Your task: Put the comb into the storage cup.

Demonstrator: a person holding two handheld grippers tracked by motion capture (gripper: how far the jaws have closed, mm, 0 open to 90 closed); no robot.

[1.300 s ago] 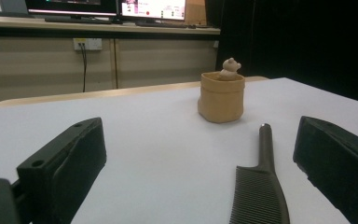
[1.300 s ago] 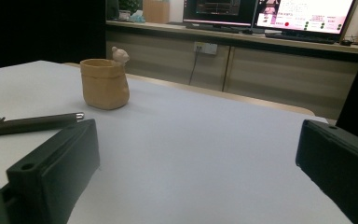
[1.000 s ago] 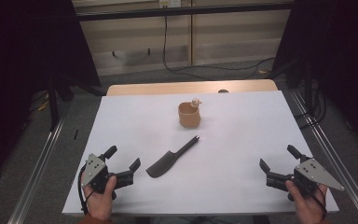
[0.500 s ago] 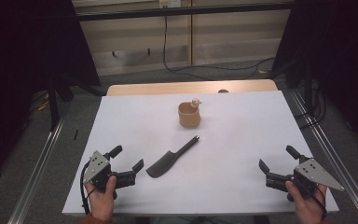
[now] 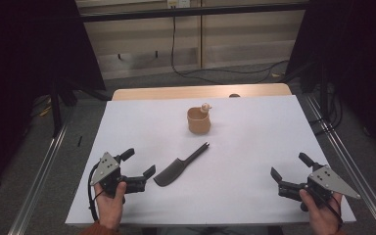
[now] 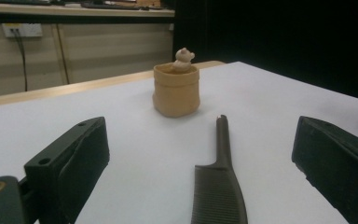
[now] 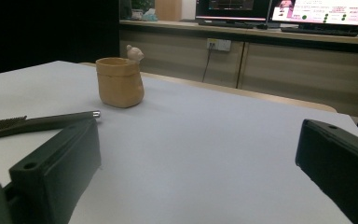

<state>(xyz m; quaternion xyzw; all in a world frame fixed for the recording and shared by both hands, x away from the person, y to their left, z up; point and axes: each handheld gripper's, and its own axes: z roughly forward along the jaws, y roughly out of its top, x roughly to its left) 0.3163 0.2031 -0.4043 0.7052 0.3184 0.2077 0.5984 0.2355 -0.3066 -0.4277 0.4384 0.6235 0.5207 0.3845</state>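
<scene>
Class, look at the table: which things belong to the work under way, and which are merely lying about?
In the work:
left gripper, jaws open, nearest the comb
dark comb, lying flat, between those jaws in the left gripper view

Lying about:
tan cup with a small figure on its rim, standing apart beyond the comb
right gripper, open, off to the side

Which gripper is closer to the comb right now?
Left. The left gripper sits open just beside the toothed end of the comb, not touching it. The right gripper is open far across the table.
</scene>
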